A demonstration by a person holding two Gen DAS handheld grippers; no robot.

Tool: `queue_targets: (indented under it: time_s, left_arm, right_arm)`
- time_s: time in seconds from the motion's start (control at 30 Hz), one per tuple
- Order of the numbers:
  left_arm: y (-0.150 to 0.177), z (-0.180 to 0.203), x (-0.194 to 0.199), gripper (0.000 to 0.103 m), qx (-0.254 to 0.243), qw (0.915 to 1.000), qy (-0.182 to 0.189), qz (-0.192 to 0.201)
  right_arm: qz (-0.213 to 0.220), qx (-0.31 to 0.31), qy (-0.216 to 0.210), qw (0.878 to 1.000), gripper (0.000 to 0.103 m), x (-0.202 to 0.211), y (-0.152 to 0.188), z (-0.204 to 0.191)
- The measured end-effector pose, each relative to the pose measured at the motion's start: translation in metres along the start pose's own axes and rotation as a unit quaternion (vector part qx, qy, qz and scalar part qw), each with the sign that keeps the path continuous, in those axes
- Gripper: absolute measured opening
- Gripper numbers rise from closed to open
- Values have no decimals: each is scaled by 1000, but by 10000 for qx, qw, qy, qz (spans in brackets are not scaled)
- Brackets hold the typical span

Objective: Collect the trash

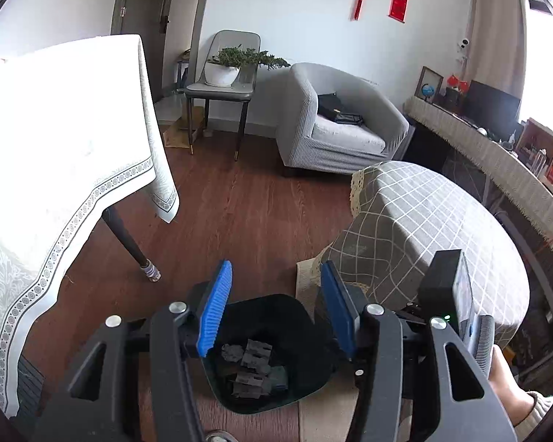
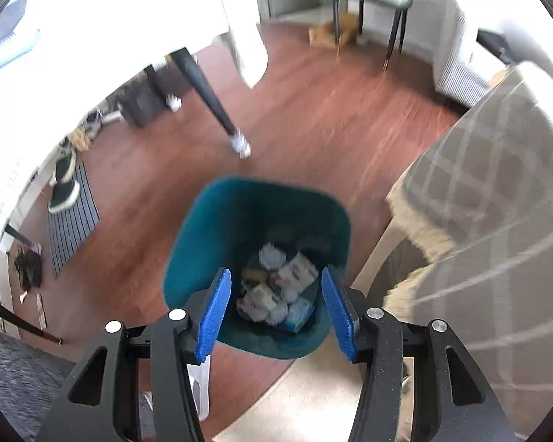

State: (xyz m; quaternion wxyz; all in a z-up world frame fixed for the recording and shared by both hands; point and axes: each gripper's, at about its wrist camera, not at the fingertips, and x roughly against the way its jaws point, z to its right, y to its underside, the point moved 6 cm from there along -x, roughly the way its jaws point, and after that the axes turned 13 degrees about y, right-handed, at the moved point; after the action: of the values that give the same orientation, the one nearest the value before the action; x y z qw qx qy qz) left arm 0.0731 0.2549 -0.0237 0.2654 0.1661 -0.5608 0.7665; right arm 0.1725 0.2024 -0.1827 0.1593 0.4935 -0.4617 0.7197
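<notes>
A teal trash bin [image 2: 202, 235] stands on the wooden floor; it looks dark in the left wrist view [image 1: 306, 335]. Inside lie several pieces of trash [image 2: 276, 287]: crumpled white paper and small cartons, which also show in the left wrist view [image 1: 254, 368]. My left gripper [image 1: 276, 309] is open and empty above the bin. My right gripper [image 2: 276, 316] is open and empty above the bin's near side. The right gripper's body [image 1: 449, 294] shows at the right of the left wrist view.
A table with a white cloth [image 1: 55, 147] and dark leg [image 1: 129, 239] stands left. A round table with a grey checked cloth [image 1: 424, 228] is right. A grey armchair [image 1: 335, 121], a chair with a plant [image 1: 225, 73], a striped mat with shoes [image 2: 70, 206].
</notes>
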Motion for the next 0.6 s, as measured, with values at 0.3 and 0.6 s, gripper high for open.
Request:
queue_targets:
  time_s: [0.3,0.6]
  left_arm:
    - [14,22,29,93,78,9991,-360,223]
    - [43,84,28,99,-502,9964,-664,151]
  right_arm:
    - [963,-353,506,9934,52,103,10,53]
    - [1459,-1367,1209,9723,91,193,81,154]
